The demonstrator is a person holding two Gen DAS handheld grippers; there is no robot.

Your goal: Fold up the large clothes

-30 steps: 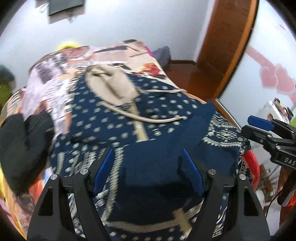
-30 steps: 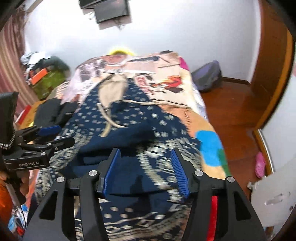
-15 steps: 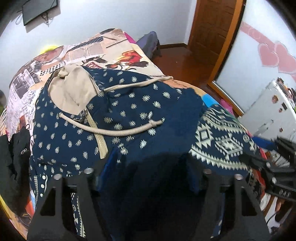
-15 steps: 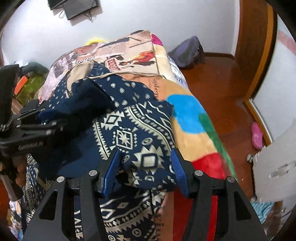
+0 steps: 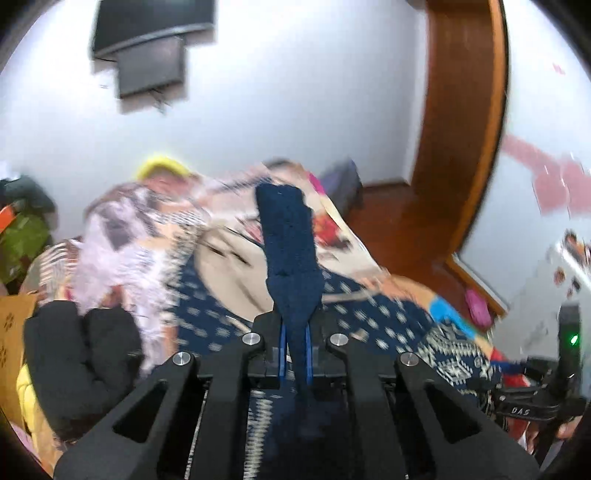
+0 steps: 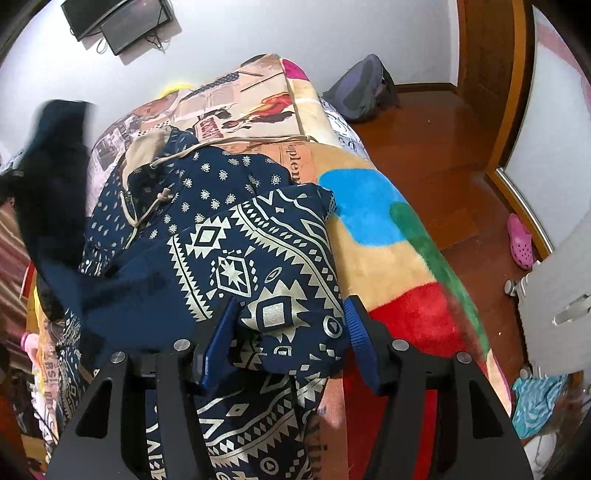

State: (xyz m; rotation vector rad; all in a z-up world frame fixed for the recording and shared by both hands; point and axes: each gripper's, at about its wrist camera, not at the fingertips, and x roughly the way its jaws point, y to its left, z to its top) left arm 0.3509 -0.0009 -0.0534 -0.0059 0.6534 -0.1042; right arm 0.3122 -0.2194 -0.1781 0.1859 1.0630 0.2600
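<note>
A navy hoodie with white patterns, a beige hood lining and drawcords lies on the bed (image 6: 376, 258); it shows in the right wrist view (image 6: 236, 236) and the left wrist view (image 5: 369, 314). My left gripper (image 5: 295, 354) is shut on a plain navy cuff of the hoodie (image 5: 291, 251), which stands up lifted and blurred. In the right wrist view that lifted sleeve (image 6: 55, 177) hangs at the left. My right gripper (image 6: 288, 343) is open, its jaws on either side of a patterned fold at the hoodie's near edge.
The bed carries a colourful printed blanket. Black clothes (image 5: 77, 362) lie at its left side. A wooden floor (image 6: 461, 184), a grey bag (image 6: 362, 88), a pink shoe (image 6: 521, 240) and a door frame are to the right. A wall screen (image 6: 118, 22) hangs above.
My left gripper has closed on the navy sleeve and lifted it up off the hoodie. My right gripper has moved closer over the patterned fold, still open.
</note>
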